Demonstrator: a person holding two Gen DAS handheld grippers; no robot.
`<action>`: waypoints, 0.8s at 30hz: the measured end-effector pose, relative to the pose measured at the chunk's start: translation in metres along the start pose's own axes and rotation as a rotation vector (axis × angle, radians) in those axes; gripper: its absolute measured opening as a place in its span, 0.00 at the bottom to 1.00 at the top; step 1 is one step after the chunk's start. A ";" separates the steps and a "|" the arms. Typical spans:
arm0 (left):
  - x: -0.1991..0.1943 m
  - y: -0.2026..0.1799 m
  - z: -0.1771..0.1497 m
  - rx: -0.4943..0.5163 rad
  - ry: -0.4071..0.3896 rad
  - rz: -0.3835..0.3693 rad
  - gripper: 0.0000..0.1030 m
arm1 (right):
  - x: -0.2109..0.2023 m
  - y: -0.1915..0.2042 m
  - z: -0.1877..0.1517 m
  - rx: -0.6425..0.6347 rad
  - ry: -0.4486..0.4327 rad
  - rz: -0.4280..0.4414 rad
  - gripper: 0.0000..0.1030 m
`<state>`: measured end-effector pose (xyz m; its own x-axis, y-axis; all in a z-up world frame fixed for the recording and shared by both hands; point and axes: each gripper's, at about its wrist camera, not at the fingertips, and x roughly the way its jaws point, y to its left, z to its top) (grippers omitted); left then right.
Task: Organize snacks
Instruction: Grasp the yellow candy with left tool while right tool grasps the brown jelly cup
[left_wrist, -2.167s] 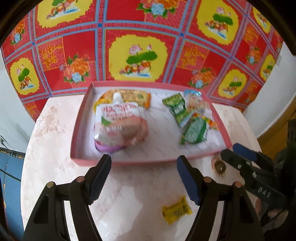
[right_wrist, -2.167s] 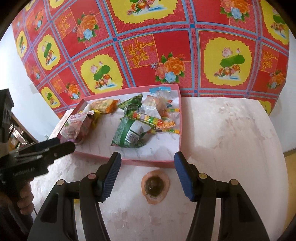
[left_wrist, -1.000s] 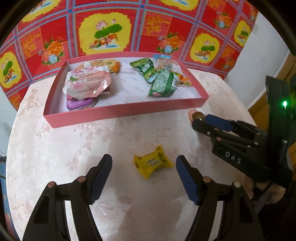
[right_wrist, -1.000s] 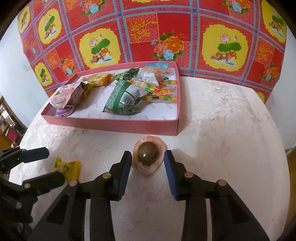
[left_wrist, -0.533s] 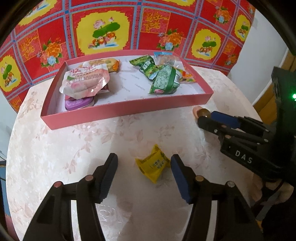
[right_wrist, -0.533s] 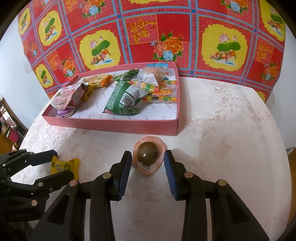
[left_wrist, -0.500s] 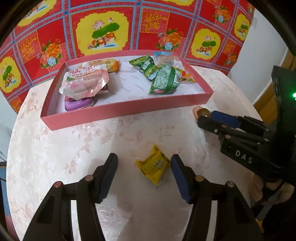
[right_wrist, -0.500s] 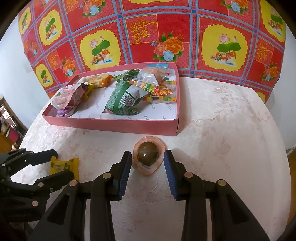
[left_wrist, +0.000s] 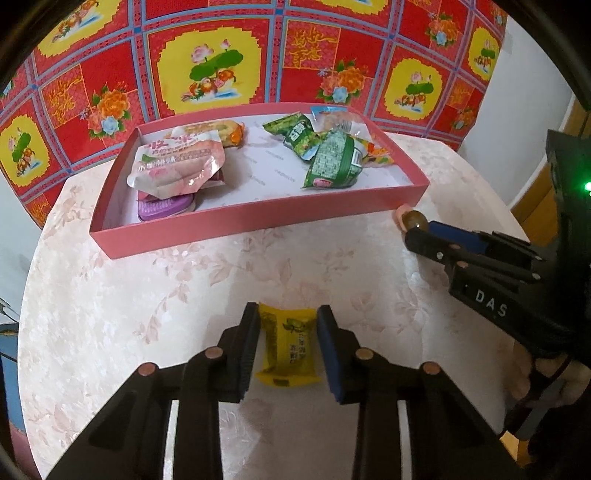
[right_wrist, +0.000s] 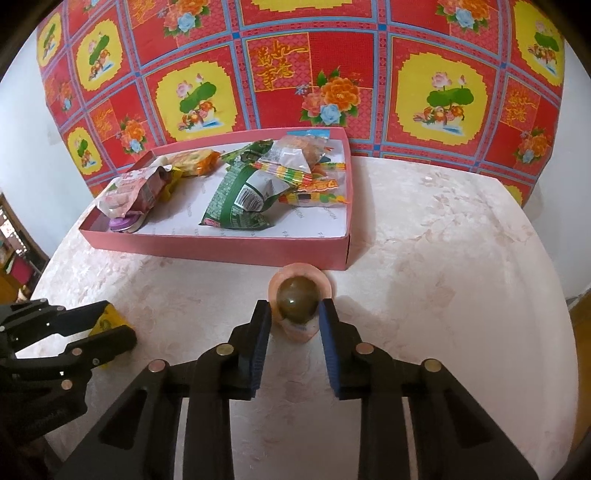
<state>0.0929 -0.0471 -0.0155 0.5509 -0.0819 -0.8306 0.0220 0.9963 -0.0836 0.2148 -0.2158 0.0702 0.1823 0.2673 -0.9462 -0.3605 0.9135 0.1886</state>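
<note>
The left claw (left_wrist: 287, 332) is closed to a narrow gap on the yellow candy packet (left_wrist: 287, 347), lying on the table (left_wrist: 110, 314) in front of the pink tray (left_wrist: 258, 221). The right claw (right_wrist: 294, 317) pinches the pink-wrapped dark egg snack (right_wrist: 297, 299) just beside the tray's near right corner; both reach level and forward.

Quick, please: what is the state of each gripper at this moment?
Left gripper: closed on the yellow candy.
Right gripper: closed on the packaged egg.
</note>
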 end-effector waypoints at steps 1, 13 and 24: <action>0.000 0.000 0.000 -0.005 -0.002 -0.004 0.32 | 0.000 -0.001 0.000 0.007 0.001 0.005 0.26; -0.019 0.017 0.005 -0.055 -0.062 0.000 0.32 | -0.010 -0.006 -0.004 0.049 -0.019 0.054 0.24; -0.024 0.031 0.023 -0.084 -0.118 0.012 0.32 | -0.032 0.004 0.006 0.017 -0.072 0.079 0.24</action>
<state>0.1000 -0.0140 0.0147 0.6453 -0.0609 -0.7615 -0.0524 0.9909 -0.1236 0.2131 -0.2186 0.1027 0.2193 0.3590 -0.9072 -0.3610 0.8937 0.2664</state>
